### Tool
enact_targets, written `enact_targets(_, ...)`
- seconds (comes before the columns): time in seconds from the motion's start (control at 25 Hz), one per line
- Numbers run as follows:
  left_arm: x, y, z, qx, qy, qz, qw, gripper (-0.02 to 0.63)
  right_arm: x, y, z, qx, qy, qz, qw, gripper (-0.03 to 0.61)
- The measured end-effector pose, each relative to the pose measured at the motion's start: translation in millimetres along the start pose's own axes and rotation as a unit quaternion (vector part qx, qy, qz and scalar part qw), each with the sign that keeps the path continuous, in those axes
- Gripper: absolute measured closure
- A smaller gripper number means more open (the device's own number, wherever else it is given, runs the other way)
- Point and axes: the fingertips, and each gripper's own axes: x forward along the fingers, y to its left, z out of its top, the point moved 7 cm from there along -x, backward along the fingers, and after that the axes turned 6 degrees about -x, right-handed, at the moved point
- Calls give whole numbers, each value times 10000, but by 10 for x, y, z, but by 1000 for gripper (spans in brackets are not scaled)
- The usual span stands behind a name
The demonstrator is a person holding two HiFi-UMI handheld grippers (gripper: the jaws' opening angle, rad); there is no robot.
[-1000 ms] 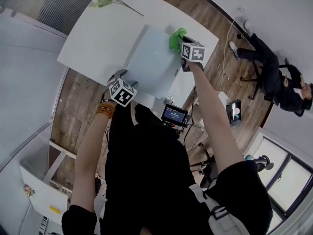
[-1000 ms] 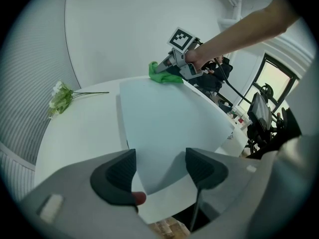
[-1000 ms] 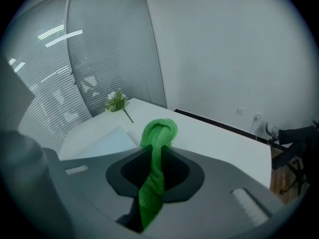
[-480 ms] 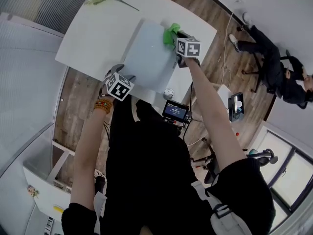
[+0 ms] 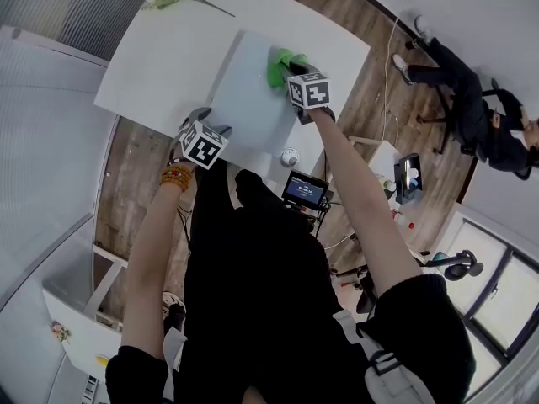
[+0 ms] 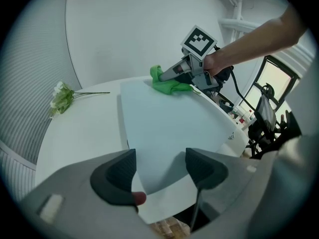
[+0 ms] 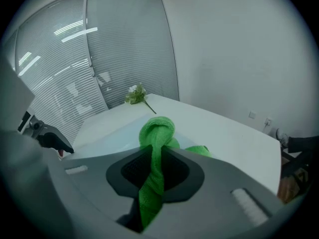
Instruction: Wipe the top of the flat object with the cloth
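Our right gripper [image 7: 155, 169] pinches the green cloth [image 7: 157, 131] on the flat board's [image 5: 244, 91] far end. Our left gripper [image 6: 159, 171] sits by the near edge, jaws apart, so a hard push might slide the board.

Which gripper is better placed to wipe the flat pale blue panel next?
Right: the right gripper is shut on the green cloth, which lies on the flat pale blue panel. The left gripper stands open at the panel's near corner.

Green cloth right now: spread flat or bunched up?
Bunched. The green fabric cloth is a twisted wad pinched in the shut right tongs, on the pale blue flat board.
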Motion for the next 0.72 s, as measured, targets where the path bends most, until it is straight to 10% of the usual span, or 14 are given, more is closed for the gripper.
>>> enact_targets(0.72,-15,8,-3,-32,-62,68,10000,293,-99,368,-149,-473,52,330,9983,511)
